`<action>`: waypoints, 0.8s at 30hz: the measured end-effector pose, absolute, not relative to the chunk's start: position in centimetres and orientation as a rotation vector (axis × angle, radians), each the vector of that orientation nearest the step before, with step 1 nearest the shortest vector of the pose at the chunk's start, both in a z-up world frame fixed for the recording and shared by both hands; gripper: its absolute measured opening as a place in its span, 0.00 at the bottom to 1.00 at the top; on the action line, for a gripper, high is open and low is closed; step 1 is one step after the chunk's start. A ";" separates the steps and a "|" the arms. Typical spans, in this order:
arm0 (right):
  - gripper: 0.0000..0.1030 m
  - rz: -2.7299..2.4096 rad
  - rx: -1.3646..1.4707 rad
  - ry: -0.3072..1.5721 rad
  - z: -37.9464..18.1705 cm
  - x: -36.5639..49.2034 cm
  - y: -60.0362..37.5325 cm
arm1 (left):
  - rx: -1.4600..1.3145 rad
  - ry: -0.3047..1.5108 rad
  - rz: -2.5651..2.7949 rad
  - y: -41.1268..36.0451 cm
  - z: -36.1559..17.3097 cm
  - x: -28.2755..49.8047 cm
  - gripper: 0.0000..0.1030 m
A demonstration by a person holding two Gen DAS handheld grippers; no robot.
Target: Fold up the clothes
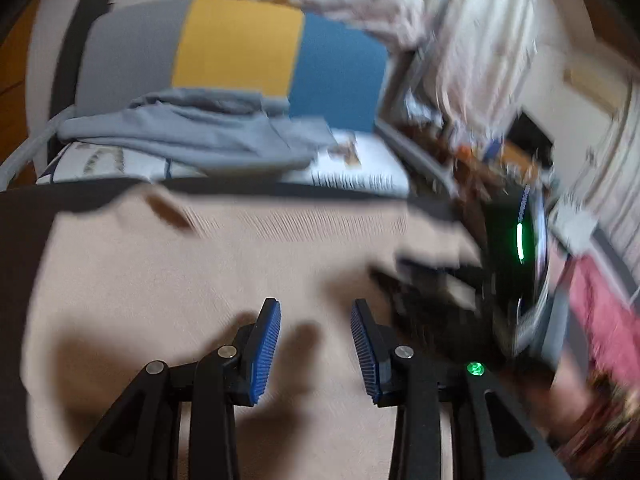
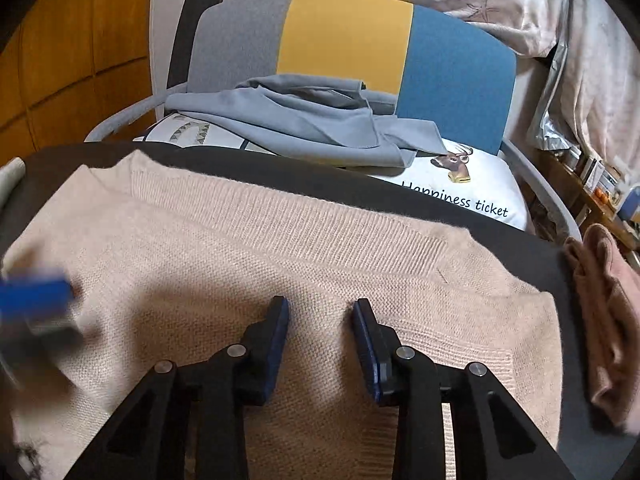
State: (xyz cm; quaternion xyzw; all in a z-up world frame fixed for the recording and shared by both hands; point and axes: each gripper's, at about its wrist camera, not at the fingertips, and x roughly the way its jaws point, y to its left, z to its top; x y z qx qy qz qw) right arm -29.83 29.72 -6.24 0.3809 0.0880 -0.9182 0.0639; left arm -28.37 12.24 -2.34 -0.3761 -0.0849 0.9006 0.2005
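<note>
Both the left gripper point(image 1: 316, 320) and right gripper point(image 2: 322, 320) hang half-spread, empty, above the beige sweater point(image 2: 280, 248).

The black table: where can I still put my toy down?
Little room. The beige sweater covers most of the black table. Bare strips run along its far edge beside the chair, and between the sweater and the pink garment. The chair seat is crowded with grey clothing.

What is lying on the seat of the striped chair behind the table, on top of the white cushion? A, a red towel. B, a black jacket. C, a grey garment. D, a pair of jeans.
C: in the right wrist view a crumpled grey garment lies on the white cushion of the chair, beyond the beige sweater.
</note>
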 end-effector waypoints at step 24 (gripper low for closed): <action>0.34 -2.770 1.127 0.215 -6.5 -30.2 30.1 | -1.364 -0.379 2.753 3.0 -7.4 -42.3 0.13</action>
